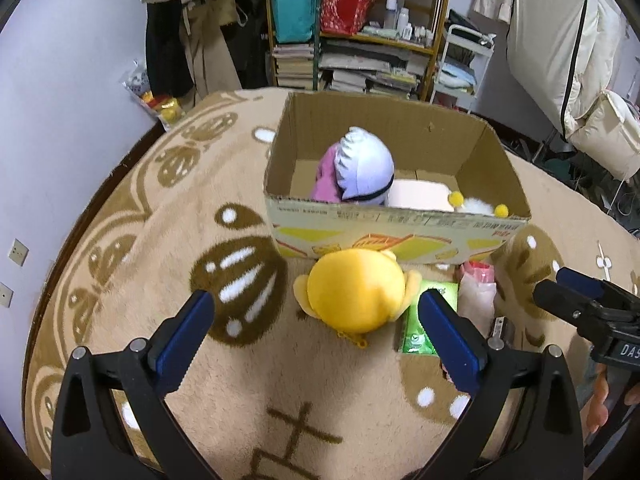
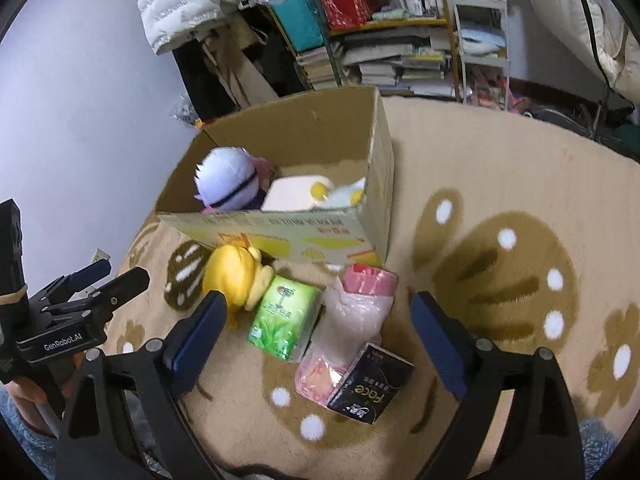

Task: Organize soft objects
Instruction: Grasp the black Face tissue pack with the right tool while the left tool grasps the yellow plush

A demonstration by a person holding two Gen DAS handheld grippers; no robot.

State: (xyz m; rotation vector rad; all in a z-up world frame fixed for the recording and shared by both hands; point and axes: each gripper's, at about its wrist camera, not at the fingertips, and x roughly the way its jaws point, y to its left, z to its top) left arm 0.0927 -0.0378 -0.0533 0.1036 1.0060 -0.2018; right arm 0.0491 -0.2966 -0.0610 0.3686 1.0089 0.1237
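A yellow plush toy [image 1: 354, 292] lies on the rug against the front wall of an open cardboard box [image 1: 392, 232]. My left gripper [image 1: 316, 304] stands open just in front of the toy, its fingers apart on either side and not touching it. To the right lie a green tissue pack [image 2: 284, 316], a pink plastic bag [image 2: 356, 312] and a black tissue pack [image 2: 372, 384]. My right gripper [image 2: 318, 304] is open above them, holding nothing. Inside the box are a purple-and-white plush [image 1: 364, 164], a cream pack [image 1: 420, 198] and a white plush with yellow pompoms [image 1: 476, 204].
The beige and brown patterned rug [image 1: 240, 360] covers the floor. A cluttered bookshelf [image 1: 352, 40], hanging coats [image 1: 192, 32] and a white cart [image 1: 460, 68] stand behind the box. A lilac wall [image 1: 60, 120] is on the left. A hand [image 1: 600, 400] holds the right gripper.
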